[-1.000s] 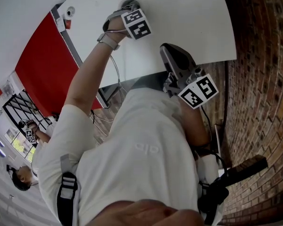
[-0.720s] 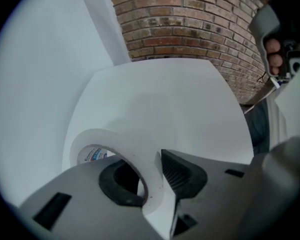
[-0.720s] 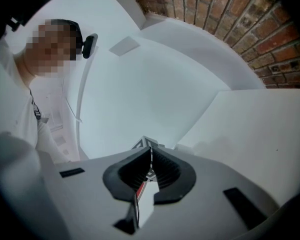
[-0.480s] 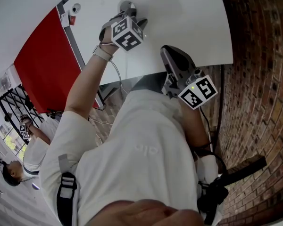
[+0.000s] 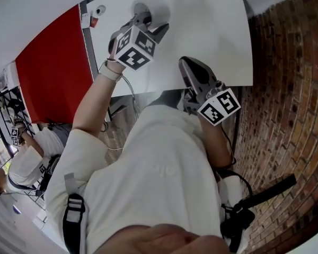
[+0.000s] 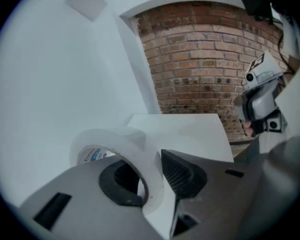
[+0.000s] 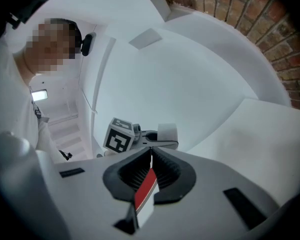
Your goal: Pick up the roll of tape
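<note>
A translucent white roll of tape (image 6: 121, 143) with a blue-printed core hangs above the white table (image 5: 212, 25). My left gripper (image 6: 151, 170) is shut on its wall, one jaw through the core and the other outside. The head view shows that gripper (image 5: 148, 23) raised, with the roll (image 5: 155, 10) at its tips. My right gripper (image 5: 188, 69) hovers near the table's front edge, jaws together and holding nothing. In the right gripper view, the shut jaws (image 7: 151, 152) point level toward the left gripper's marker cube (image 7: 121, 137) and the roll (image 7: 167, 132).
A red panel (image 5: 53, 73) stands left of the table and a brick wall (image 5: 286, 115) runs along the right. Another person (image 5: 26, 163) sits at the lower left. A small white device (image 5: 99, 10) sits on the table's left rim.
My left gripper has closed on the roll and lifted it off the table, tilting as it rose. The right gripper has risen slightly.
</note>
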